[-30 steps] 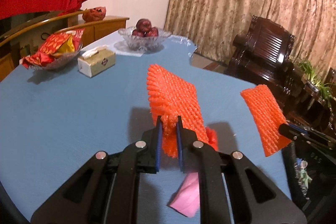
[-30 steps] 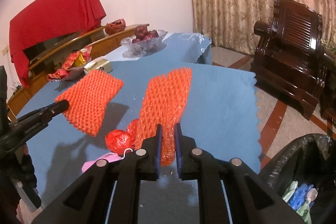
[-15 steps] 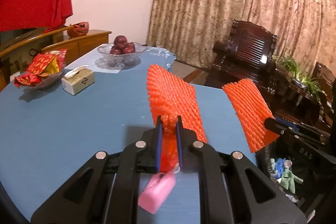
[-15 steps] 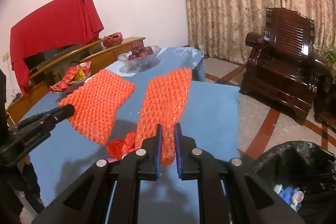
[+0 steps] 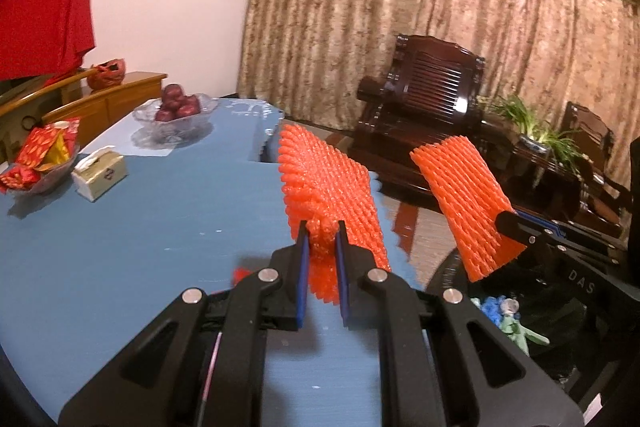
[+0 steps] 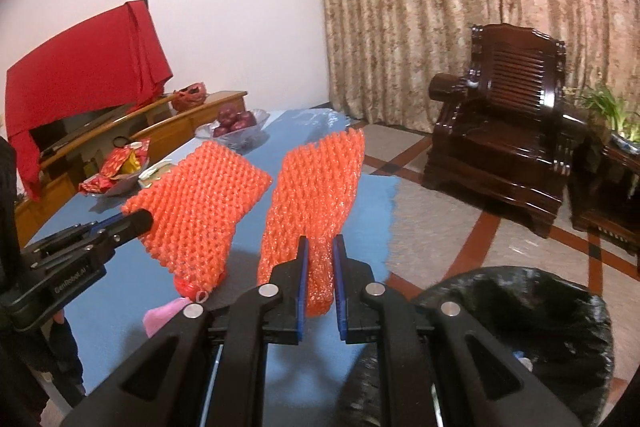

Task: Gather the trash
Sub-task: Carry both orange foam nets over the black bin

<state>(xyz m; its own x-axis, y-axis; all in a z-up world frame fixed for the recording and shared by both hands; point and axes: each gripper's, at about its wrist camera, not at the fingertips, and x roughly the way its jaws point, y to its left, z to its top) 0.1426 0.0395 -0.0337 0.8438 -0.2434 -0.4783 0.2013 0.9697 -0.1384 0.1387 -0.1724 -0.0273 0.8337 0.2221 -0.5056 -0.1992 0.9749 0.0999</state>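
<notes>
Your left gripper (image 5: 322,251) clenches one orange foam net (image 5: 328,187), your right gripper (image 6: 319,259) the other foam net (image 6: 316,187), each pinched by its lower end so it stands ahead of the jaws for dropping into the black trash bag (image 6: 520,311) just right of your right jaws.

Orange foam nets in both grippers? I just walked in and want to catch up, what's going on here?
A person is clearing trash off the blue table. The left gripper is shut on one orange foam net, the right gripper on another orange net. Both nets are lifted clear of the table, near the black-lined trash bin beside it. A pink scrap and a red scrap remain on the table.
</notes>
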